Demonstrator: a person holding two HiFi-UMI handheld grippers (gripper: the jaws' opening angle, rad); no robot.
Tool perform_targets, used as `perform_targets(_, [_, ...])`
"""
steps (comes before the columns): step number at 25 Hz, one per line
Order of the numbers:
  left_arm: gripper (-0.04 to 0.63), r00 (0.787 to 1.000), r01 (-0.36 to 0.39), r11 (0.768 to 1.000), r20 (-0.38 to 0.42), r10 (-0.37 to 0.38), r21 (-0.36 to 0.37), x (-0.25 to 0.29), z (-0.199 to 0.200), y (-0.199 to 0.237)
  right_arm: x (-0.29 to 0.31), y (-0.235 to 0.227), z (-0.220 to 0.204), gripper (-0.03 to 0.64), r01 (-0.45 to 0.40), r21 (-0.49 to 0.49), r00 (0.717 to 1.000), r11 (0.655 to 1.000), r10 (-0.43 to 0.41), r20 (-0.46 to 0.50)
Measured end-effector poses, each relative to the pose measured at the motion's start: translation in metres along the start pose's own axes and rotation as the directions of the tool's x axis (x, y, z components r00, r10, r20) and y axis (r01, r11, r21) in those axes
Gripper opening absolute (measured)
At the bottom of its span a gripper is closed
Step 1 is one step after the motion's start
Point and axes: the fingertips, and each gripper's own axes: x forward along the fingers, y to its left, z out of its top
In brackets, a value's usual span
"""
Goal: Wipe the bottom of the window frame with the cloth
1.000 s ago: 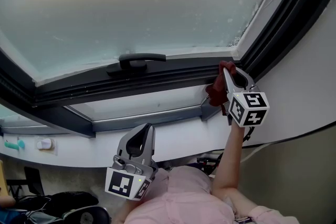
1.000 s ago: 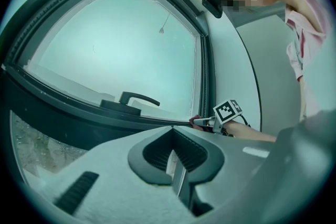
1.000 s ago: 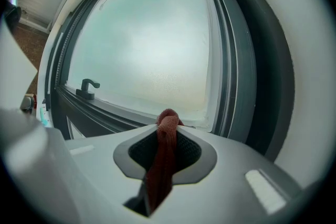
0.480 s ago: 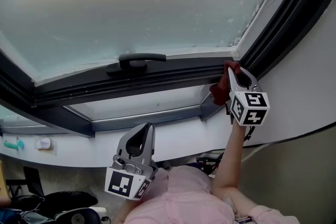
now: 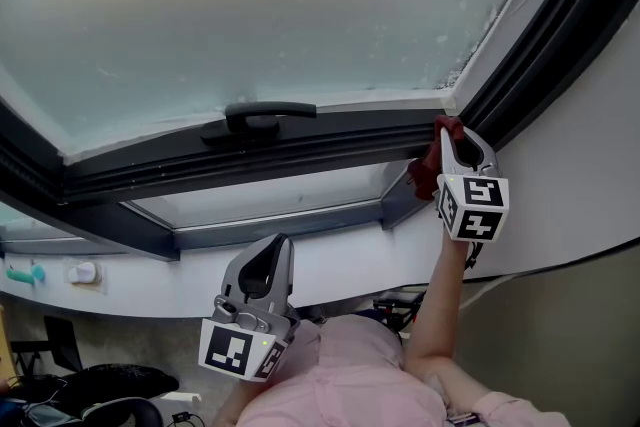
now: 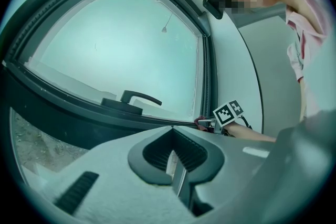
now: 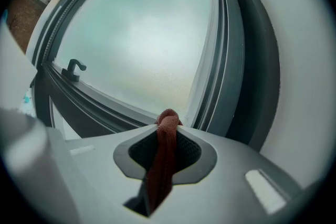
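Head view: we log the left gripper held low by the chest, jaws together with nothing between them. The black window handle sits mid-frame. The right arm is stretched upward, and the right gripper is clamped on the red cloth, which is pressed to the bottom window frame at its right corner.

At about 3 o'clock, the grey right gripper with a black-and-white marker cube points up into the lower right corner of the dark grey window frame. A dark red cloth is bunched at its tip and touches the frame. A black window handle sits near the middle. The grey left gripper is low at 6 o'clock, well apart from the frame, just above a pink sleeve.
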Motion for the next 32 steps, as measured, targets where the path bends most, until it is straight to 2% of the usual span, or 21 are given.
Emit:
perform_targets(3, [0.000,1.000,-0.002,1.000,0.000,0.002,-0.001,0.001,-0.001,0.000,0.001,-0.001,0.000,0.058,0.025,-0.040,1.000,0.999,-0.025,-0.010])
perform_targets(7, [0.000,1.000,-0.008,1.000,-0.002,0.008,-0.006,0.000,-0.002,0.001,0.003,-0.001,0.003,0.058,0.077,-0.152,0.996,0.985,-0.084,-0.041])
perform_targets(9, [0.000,1.000,-0.012,1.000,-0.005,0.012,-0.009,-0.002,-0.002,0.001,0.004,-0.002,0.004,0.058,0.105,-0.215,0.991,0.971,-0.120,-0.057])
perform_targets(13, [0.000,1.000,-0.028,1.000,-0.004,0.028,-0.011,-0.008,-0.003,0.003,0.004,-0.008,0.005,0.058,0.172,-0.355,0.975,0.919,-0.209,-0.070])
perform_targets(15, [0.000,0.999,-0.034,0.999,-0.002,0.034,-0.011,-0.012,-0.002,0.003,0.003,-0.009,0.004,0.058,0.184,-0.347,0.975,0.920,-0.216,-0.058])
perform_targets(17, [0.000,0.999,-0.039,0.999,-0.003,0.039,-0.010,-0.016,-0.002,0.003,0.002,-0.009,0.004,0.060,0.176,-0.264,0.981,0.949,-0.191,-0.034])
perform_targets(19, [0.000,0.999,-0.044,0.999,-0.005,0.044,-0.005,-0.021,-0.001,0.004,-0.004,-0.005,0.006,0.060,0.133,-0.142,0.991,0.981,-0.133,0.008])
perform_targets(21, [0.000,0.999,-0.050,0.999,-0.010,0.050,0.000,-0.027,-0.001,0.006,-0.012,0.008,0.012,0.060,0.037,0.013,0.996,0.999,-0.038,0.081])
perform_targets(22, [0.000,0.999,-0.052,0.999,-0.013,0.053,0.002,-0.030,-0.001,0.007,-0.017,0.020,0.017,0.060,-0.031,0.094,0.992,0.995,0.019,0.125])
perform_targets(24, [0.000,0.998,-0.057,0.998,-0.016,0.057,0.006,-0.037,0.001,0.011,-0.025,0.051,0.030,0.060,-0.173,0.207,0.969,0.963,0.130,0.210])
perform_targets(26, [0.000,0.998,-0.058,0.998,-0.016,0.058,0.012,-0.044,0.004,0.013,-0.032,0.088,0.045,0.060,-0.287,0.235,0.937,0.928,0.221,0.272])
perform_targets(28, [0.000,0.998,-0.060,0.998,-0.017,0.060,0.028,-0.054,0.009,0.016,-0.038,0.123,0.059,0.060,-0.366,0.226,0.907,0.903,0.291,0.305])
perform_targets(32, [0.000,0.997,-0.077,0.997,-0.017,0.078,0.030,-0.076,0.019,0.027,-0.047,0.185,0.073,0.060,-0.427,0.154,0.882,0.891,0.374,0.285])
